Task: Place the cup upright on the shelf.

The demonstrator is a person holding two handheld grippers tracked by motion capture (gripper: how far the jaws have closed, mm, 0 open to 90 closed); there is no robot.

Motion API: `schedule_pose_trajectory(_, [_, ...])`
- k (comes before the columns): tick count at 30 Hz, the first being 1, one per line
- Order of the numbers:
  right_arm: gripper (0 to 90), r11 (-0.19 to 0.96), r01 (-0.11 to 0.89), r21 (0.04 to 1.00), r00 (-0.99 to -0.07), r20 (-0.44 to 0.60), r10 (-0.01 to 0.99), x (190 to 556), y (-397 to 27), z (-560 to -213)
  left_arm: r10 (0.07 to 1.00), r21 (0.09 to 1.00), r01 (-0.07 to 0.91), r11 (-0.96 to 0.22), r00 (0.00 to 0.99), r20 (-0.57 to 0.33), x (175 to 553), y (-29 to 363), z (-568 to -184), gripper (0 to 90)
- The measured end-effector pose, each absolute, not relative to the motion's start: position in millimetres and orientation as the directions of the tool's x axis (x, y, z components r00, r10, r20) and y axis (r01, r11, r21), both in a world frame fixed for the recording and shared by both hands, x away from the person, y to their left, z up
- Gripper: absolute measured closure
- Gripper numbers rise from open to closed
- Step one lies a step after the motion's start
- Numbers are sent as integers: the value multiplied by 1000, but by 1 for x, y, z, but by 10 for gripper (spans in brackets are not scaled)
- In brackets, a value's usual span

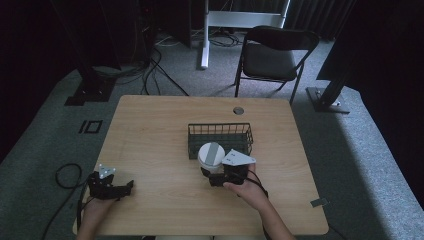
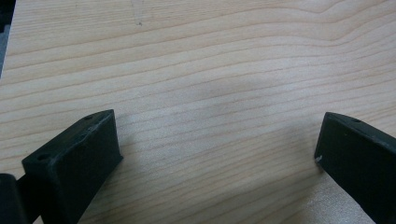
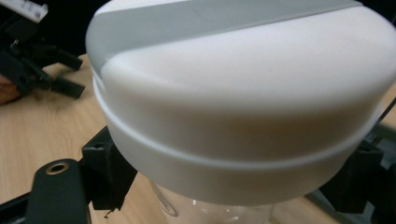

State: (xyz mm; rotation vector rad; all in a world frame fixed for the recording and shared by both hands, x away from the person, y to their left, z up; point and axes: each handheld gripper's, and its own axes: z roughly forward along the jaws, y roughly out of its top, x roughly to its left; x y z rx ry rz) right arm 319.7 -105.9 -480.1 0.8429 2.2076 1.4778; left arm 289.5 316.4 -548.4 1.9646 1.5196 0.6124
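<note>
The right gripper (image 1: 216,176) clamps the upright white-lidded clear plastic jar (image 1: 211,156) just before the dark wire basket (image 1: 220,138); the left gripper (image 1: 120,190) gapes empty, well apart.

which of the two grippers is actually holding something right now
The right gripper: its jaws clamp a white-lidded container beside the wire basket. The left gripper sits open over bare table.

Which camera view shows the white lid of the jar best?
The right gripper view: the white lid is close, with its grey stripe and rim clear. The high view shows it small, beside the wire basket. The left gripper view shows bare table.
</note>
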Motion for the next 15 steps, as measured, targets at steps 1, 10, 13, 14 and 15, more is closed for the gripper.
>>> schedule_pose_trajectory(1, [184,276,278,920,-762,36,647,321,-106,-478,969,684,705,-187,247,10,290,316,-548,2])
schedule_pose_trajectory(10, [184,247,244,938,-732,11,681,332,-106,-454,969,685,704,-187,247,10,290,316,-548,2])
schedule_pose_trajectory(13, [184,236,237,942,-710,2,704,337,-106,-448,969,685,704,-187,247,11,290,316,-548,2])
schedule_pose_trajectory(14, [184,231,238,943,-700,2,714,339,-107,-446,969,685,704,-189,248,12,290,317,-548,2])
schedule_pose_trajectory(15, [184,231,238,943,-700,2,714,339,-107,-446,969,685,704,-189,248,12,290,317,-548,1])
